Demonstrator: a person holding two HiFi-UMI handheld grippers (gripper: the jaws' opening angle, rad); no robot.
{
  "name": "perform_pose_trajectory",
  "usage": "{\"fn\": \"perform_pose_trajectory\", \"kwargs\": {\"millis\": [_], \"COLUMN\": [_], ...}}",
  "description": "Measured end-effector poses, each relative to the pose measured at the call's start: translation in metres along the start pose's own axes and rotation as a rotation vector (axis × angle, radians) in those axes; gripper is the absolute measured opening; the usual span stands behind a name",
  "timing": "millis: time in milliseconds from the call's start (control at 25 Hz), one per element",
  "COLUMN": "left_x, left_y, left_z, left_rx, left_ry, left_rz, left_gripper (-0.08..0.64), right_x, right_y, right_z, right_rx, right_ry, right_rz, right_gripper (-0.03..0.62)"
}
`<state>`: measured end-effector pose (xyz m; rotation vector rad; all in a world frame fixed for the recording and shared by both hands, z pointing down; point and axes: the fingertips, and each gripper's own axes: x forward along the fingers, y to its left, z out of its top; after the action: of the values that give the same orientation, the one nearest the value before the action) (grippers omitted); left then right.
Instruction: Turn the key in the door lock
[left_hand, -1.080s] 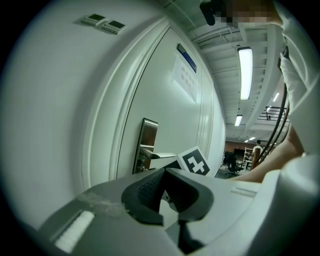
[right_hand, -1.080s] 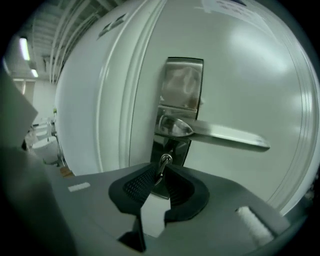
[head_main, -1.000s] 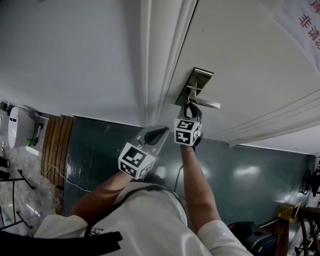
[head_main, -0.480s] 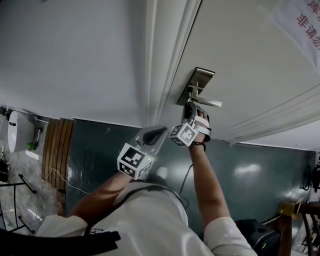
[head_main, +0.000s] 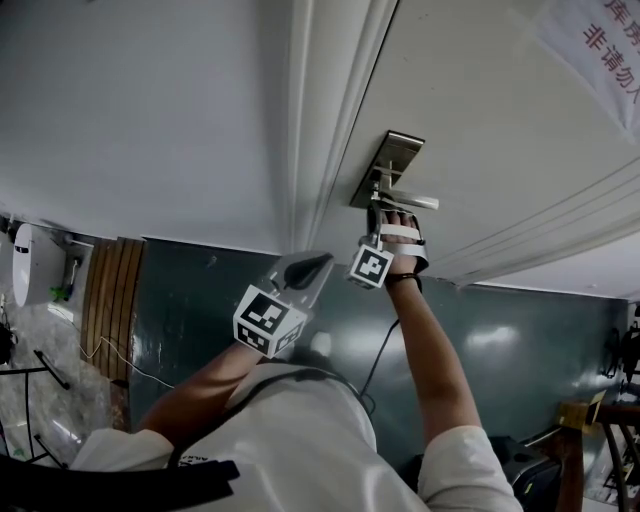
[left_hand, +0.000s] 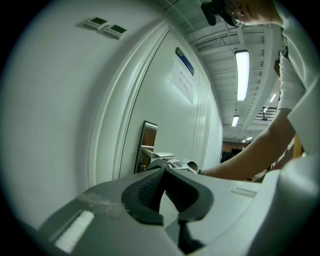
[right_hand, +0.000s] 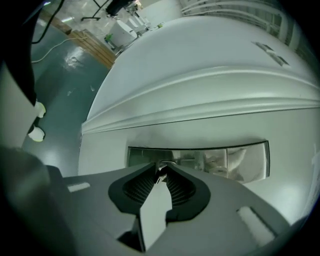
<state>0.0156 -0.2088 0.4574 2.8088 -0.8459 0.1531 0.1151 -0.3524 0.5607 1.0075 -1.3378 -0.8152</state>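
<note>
Head view: a white door (head_main: 480, 120) with a metal lock plate (head_main: 395, 160) and a lever handle (head_main: 415, 201) near its left edge. The right gripper (head_main: 380, 208) is raised to the lock just below the handle. The left gripper (head_main: 322, 264) is held lower and to the left, apart from the door, in front of the door frame. At the upper right of the door hangs a paper notice (head_main: 590, 40) with red Chinese characters, cut by the picture's edge and not fully readable. Right gripper view: the key (right_hand: 160, 168), a small metal piece seated in the lock plate, lies between the jaw tips. The jaws are opening, their pads close on either side of it. The head view cannot resolve the key. Left gripper view: the jaw tips meet with nothing between them. Only this view shows a blue sign plate (left_hand: 185, 61) above the notice, its print too small to read, two small wall panels (left_hand: 106, 27) left of the door, and ceiling lights (left_hand: 242, 67) at the far right. The person's arm (left_hand: 250, 157) reaches across toward the lock.
</note>
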Motion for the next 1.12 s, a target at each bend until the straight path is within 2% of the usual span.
{"fn": "perform_pose_trajectory", "kwargs": {"millis": [200,320,440,600,760,960,1120], "left_x": [0.001,0.003,0.006,0.006,0.007,0.008,0.009], "left_y": [-0.008,-0.013,-0.018,-0.020,-0.023,-0.025,-0.024], "left_z": [-0.003,-0.004,-0.003,-0.002,0.000,0.001,0.002], "left_rx": [-0.002,-0.002,0.001,0.005,0.013,0.021,0.021], "left_ry": [0.004,0.003,-0.002,-0.004,-0.004,-0.005,-0.005], "left_rz": [-0.009,-0.014,-0.019,-0.015,-0.018,-0.014,-0.009], "left_gripper": [0.005,0.005,0.005,0.005,0.005,0.005,0.005], "right_x": [0.001,0.002,0.002,0.002,0.002,0.001,-0.002], "right_y": [-0.001,-0.005,-0.010,-0.004,-0.014,0.000,-0.003], "right_z": [0.005,0.009,0.007,0.003,0.005,-0.001,0.002], "right_rx": [-0.168,-0.207,-0.185,-0.166,-0.162,-0.117,-0.066], "right_ry": [-0.019,-0.039,-0.025,0.005,0.005,0.024,0.004], "right_rz": [-0.017,-0.037,-0.057,-0.017,-0.071,0.018,0.013], "right_gripper": [0.077,0.086,0.087,0.092,0.091,0.097,0.097]}}
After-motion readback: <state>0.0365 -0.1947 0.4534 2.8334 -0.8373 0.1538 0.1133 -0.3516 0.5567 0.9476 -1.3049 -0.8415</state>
